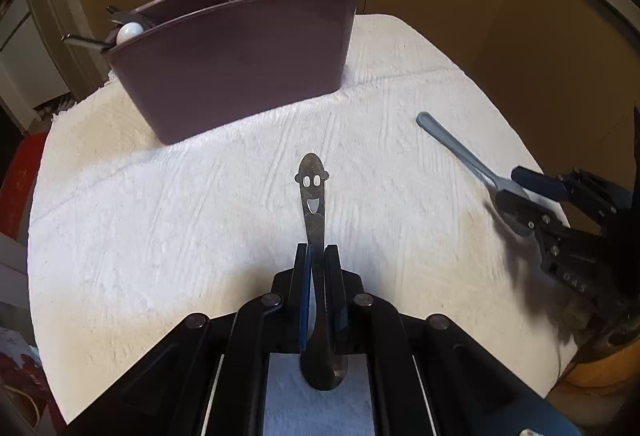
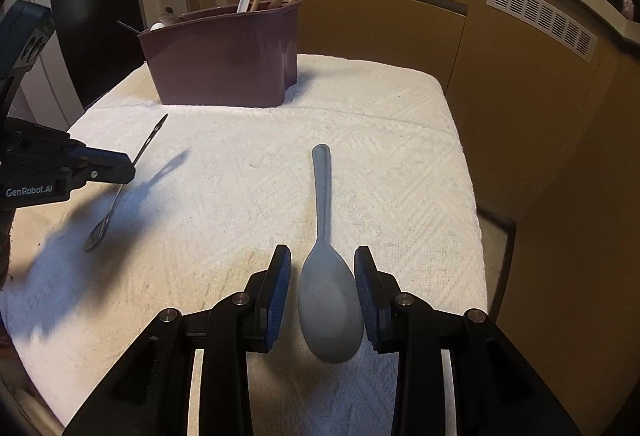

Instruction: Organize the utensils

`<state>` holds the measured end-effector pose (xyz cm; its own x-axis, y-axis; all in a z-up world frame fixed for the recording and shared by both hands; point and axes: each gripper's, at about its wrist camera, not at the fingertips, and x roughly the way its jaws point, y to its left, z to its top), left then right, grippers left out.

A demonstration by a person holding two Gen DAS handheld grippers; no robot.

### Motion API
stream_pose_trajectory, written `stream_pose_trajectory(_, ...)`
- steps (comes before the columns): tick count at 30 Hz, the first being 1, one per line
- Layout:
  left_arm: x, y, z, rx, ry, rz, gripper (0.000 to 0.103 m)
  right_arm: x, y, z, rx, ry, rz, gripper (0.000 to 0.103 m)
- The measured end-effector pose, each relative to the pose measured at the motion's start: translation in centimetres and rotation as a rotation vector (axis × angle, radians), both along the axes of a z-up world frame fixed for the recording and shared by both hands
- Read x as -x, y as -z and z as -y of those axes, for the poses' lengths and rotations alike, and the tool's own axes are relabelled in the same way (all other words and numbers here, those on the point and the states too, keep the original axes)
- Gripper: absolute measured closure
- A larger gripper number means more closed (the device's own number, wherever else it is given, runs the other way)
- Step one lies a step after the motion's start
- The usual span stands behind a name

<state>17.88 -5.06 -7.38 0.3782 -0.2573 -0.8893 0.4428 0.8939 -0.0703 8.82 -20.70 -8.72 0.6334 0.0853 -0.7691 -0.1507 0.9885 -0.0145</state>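
Two spoons in hand, pickup step.
My left gripper [image 1: 318, 256] clamps the metal spoon [image 1: 313, 192]; my right gripper [image 2: 322, 268] straddles the grey spoon [image 2: 326, 276], half open; next, close and carry both to the caddy [image 1: 240, 52].

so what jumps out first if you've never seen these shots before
The metal spoon with a smiling face cut into its handle, clamped upright in the left gripper. Next, the grey spoon lying on the white towel between the open fingers of the right gripper. Behind both stands the purple caddy with utensils sticking out.
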Motion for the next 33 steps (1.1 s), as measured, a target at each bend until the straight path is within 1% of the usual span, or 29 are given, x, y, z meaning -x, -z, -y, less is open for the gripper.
stream_pose_trajectory(2,0.5,0.2,-1.0,0.000,0.010,-0.029,0.098,-0.2,-0.3,-0.3,-0.012,-0.017,-0.001,0.069)
stream_pose_trajectory(5,0.8,1.0,-1.2,-0.028,0.016,-0.048,0.098,-0.7,-0.6,-0.5,-0.046,-0.035,-0.013,0.069)
stream_pose_trajectory(8,0.5,1.7,-0.8,-0.027,0.009,-0.076,0.098,-1.4,-0.8,-0.4,-0.060,-0.034,-0.032,0.069)
stream_pose_trajectory(12,0.0,2.2,0.4,-0.045,0.022,-0.078,0.097,-2.2,-0.9,-0.1,-0.068,-0.032,-0.056,0.069)
stream_pose_trajectory(17,-0.3,2.5,1.6,-0.058,0.038,-0.091,0.085,-3.8,-0.3,0.5,-0.070,-0.021,-0.097,0.069)
stream_pose_trajectory(19,-0.6,2.7,2.2,-0.054,0.047,-0.100,0.076,-4.9,0.1,0.5,-0.061,-0.025,-0.117,0.069)
stream_pose_trajectory(21,-1.0,2.9,2.8,-0.044,0.051,-0.115,0.070,-5.9,0.6,0.2,-0.048,-0.028,-0.141,0.069)
stream_pose_trajectory(22,-1.1,2.9,2.9,-0.041,0.048,-0.121,0.070,-6.5,0.9,0.1,-0.041,-0.027,-0.154,0.069)
stream_pose_trajectory(28,-2.5,3.0,2.8,-0.001,0.014,-0.152,0.070,-7.8,1.1,-0.8,0.019,-0.032,-0.173,0.071)
stream_pose_trajectory(31,-3.1,3.1,2.6,0.000,0.012,-0.143,0.071,-7.8,1.2,-1.4,0.048,-0.049,-0.174,0.076)
stream_pose_trajectory(33,-3.5,3.1,2.6,0.002,0.002,-0.138,0.074,-7.8,1.1,-1.6,0.060,-0.057,-0.174,0.080)
